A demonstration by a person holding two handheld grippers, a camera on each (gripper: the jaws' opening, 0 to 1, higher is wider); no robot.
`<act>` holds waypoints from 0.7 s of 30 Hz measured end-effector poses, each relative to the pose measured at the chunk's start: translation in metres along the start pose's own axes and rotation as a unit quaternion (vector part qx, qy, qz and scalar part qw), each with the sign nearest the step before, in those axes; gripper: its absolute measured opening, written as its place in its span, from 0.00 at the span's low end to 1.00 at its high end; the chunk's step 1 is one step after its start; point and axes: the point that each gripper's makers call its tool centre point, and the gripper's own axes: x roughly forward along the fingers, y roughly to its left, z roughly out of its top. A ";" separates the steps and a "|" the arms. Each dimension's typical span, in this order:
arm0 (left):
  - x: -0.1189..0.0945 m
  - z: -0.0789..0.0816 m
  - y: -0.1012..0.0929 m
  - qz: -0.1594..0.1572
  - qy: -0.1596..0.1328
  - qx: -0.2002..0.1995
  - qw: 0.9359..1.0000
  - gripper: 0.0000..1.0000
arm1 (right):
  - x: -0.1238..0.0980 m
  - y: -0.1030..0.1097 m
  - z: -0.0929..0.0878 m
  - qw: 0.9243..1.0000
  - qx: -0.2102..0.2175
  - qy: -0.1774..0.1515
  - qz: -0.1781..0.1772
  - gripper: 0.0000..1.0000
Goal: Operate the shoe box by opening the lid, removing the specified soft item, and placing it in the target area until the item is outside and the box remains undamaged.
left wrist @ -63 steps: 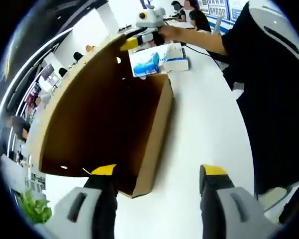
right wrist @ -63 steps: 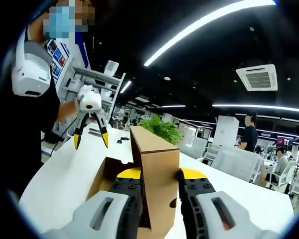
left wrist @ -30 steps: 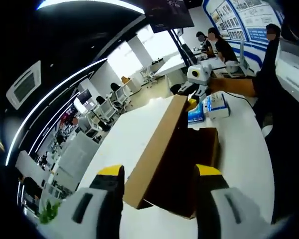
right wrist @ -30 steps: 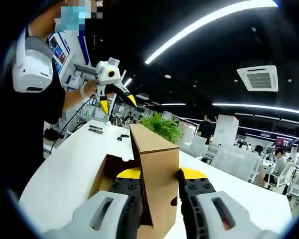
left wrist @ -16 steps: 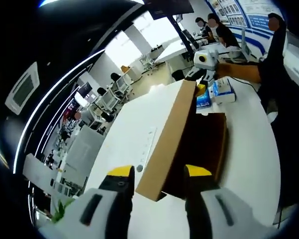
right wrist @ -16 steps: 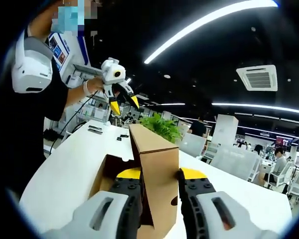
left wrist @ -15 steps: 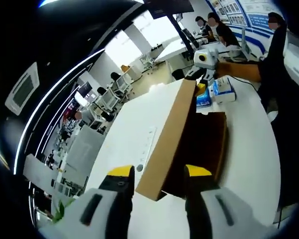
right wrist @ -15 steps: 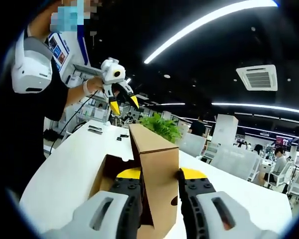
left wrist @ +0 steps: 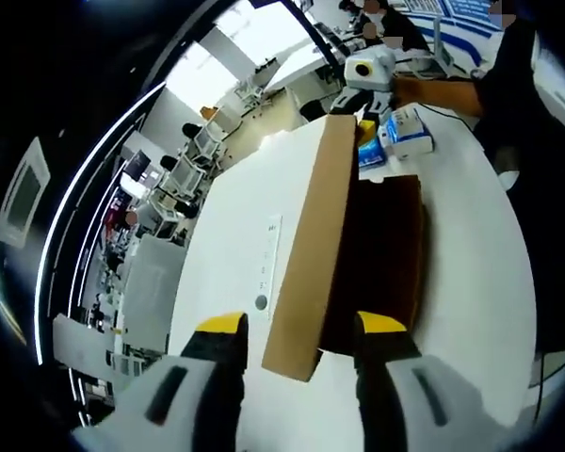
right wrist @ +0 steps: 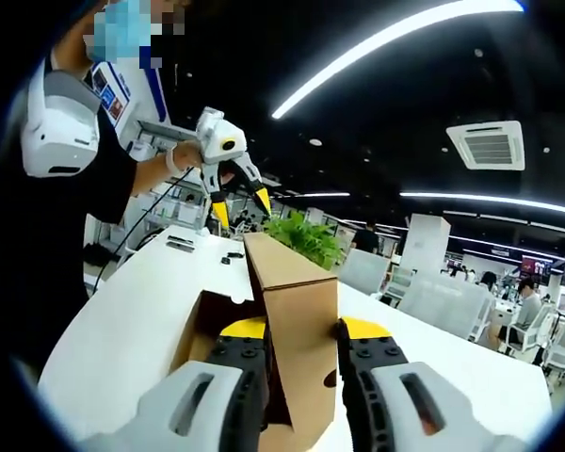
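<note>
Right claw (right wrist: 292, 330) clenched on raised lid (right wrist: 297, 320) of shoe box (left wrist: 386, 245), standing on white counter (left wrist: 461, 282). Left claw (left wrist: 297, 325) released, jaws astride lid's near end. Blue-white packets (left wrist: 395, 137) beyond box. Soft item not discernible.

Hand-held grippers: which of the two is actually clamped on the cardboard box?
The right hand-held gripper: its yellow-tipped jaws pinch the raised lid of the shoe box. The left hand-held gripper hangs in the air above the table, jaws spread, touching nothing.
</note>
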 end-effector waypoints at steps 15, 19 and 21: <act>0.032 -0.001 0.000 -0.029 0.042 0.070 0.996 0.46 | 0.000 0.002 0.000 1.000 0.003 -0.003 -0.002 0.27; 0.038 -0.004 0.000 -0.034 0.045 0.071 0.996 0.46 | 0.000 0.003 -0.001 1.000 0.004 -0.003 -0.001 0.27; 0.039 -0.006 0.000 -0.036 0.048 0.071 0.996 0.44 | 0.000 0.003 -0.001 1.000 0.005 -0.004 -0.002 0.28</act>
